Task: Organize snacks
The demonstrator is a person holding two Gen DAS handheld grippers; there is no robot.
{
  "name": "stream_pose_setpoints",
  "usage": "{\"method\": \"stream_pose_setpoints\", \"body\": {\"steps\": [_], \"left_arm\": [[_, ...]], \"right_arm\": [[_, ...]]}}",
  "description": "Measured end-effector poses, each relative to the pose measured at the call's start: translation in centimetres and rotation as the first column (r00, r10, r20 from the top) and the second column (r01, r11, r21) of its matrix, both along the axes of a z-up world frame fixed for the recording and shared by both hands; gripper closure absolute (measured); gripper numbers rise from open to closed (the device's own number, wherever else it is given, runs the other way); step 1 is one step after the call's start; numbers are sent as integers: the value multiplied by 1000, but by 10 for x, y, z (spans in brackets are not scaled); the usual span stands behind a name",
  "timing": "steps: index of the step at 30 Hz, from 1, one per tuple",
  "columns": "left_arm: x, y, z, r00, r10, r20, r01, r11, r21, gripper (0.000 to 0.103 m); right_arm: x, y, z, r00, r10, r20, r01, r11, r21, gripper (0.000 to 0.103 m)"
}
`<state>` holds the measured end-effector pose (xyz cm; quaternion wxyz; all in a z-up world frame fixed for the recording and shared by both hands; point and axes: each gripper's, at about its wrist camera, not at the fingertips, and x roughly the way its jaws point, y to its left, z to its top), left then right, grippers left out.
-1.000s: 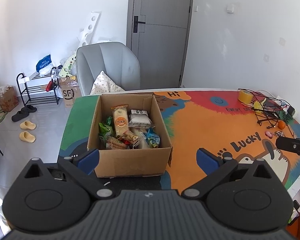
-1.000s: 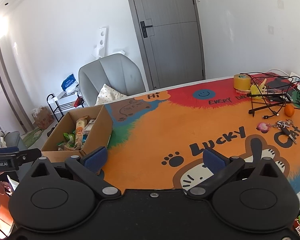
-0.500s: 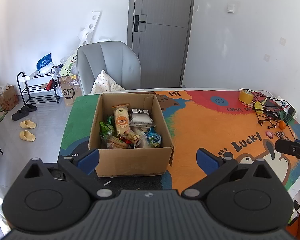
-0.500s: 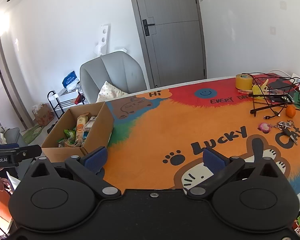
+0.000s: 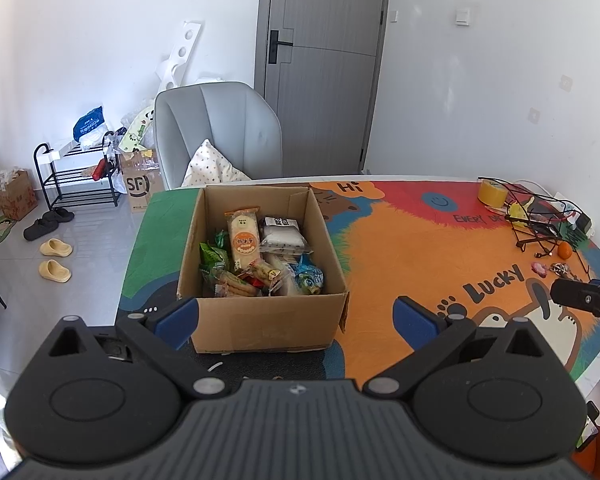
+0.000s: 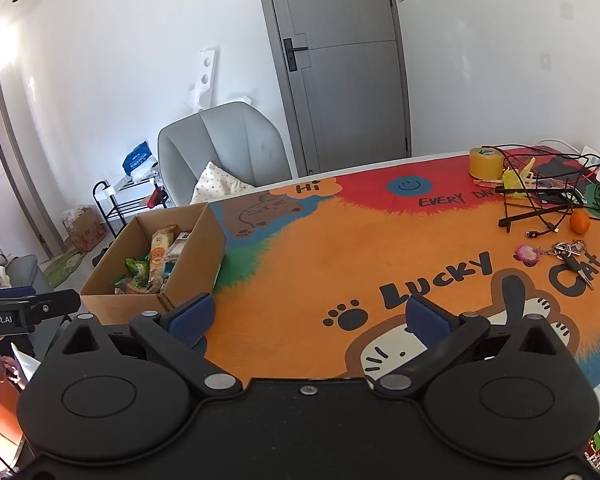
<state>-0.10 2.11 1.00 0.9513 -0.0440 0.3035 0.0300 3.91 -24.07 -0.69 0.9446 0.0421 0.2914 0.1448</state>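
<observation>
An open cardboard box (image 5: 260,322) stands on the colourful table mat and holds several snack packs, among them a tall orange-label cracker pack (image 5: 244,240) and a white wrapped pack (image 5: 282,234). My left gripper (image 5: 296,316) is open and empty, held just in front of the box's near wall. The box also shows in the right wrist view (image 6: 188,248), at the left. My right gripper (image 6: 310,316) is open and empty above the orange part of the mat, to the right of the box.
A black wire rack (image 6: 540,196), a yellow tape roll (image 6: 486,162), a small orange (image 6: 579,222), keys (image 6: 568,252) and cables lie at the table's far right. A grey chair (image 5: 216,132) stands behind the table. A shoe rack (image 5: 76,176) stands on the floor at left.
Both grippers have drifted slightly; the box sits a little further right in the left view and larger in the right view. Both jaws stay open.
</observation>
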Motion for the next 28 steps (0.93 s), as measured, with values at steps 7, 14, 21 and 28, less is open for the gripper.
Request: {"method": "stream_pose_setpoints", "body": {"steps": [7, 14, 21, 28], "left_arm": [[0, 1, -1, 1000, -1, -3, 1, 1000, -5, 0], [1, 1, -1, 1000, -5, -5, 5, 1000, -5, 0], [0, 3, -2, 1000, -13, -2, 13, 1000, -21, 0], [4, 2, -5, 1000, -10, -11, 10, 1000, -28, 0]], "right_arm": [[0, 0, -1, 1000, -2, -1, 2, 1000, -1, 0], [1, 0, -3, 1000, 2, -5, -2, 1000, -3, 0], [3, 1, -5, 1000, -1, -15, 1, 1000, -9, 0], [5, -1, -7, 1000, -6, -15, 6, 1000, -2, 0]]}}
